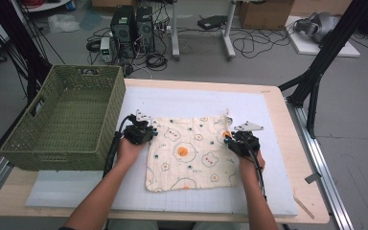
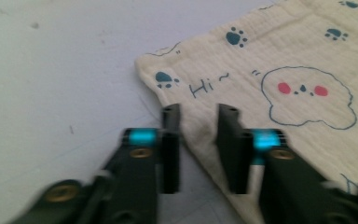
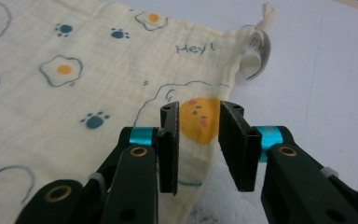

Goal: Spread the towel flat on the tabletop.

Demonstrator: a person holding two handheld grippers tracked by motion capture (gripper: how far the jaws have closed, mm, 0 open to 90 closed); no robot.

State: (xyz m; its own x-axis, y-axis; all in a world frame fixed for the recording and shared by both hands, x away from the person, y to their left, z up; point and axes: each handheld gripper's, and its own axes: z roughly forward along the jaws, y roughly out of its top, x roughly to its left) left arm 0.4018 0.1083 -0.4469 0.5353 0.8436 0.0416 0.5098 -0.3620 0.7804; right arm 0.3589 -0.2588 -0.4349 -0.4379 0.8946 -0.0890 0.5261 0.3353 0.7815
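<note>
I see the cloth [image 1: 190,152] lying flat in the middle of the white mat [image 1: 278,191] that covers the tabletop, a little nearer to the right edge than to the green basket [image 1: 64,120], which stands at the left edge.

My left gripper [image 2: 198,122] is at the left border of the cloth, near its far left corner. Its jaws stand apart, with the border of the fabric between them, and I do not see the pads pressing on it. My right gripper [image 3: 199,122] is at the right border, near the far right corner where a small label [image 3: 256,51] sticks out. Its jaws are also apart, over the orange face print, not clamped.

I judge the cloth to be thin, light and very soft, with a crinkled weave. It will sag and fold when lifted, so one grip in the middle is not good. I would take it at the two far corners, on the hem, where the fabric is thicker, and close the jaws fully, because a single thin layer can slip out.
</note>
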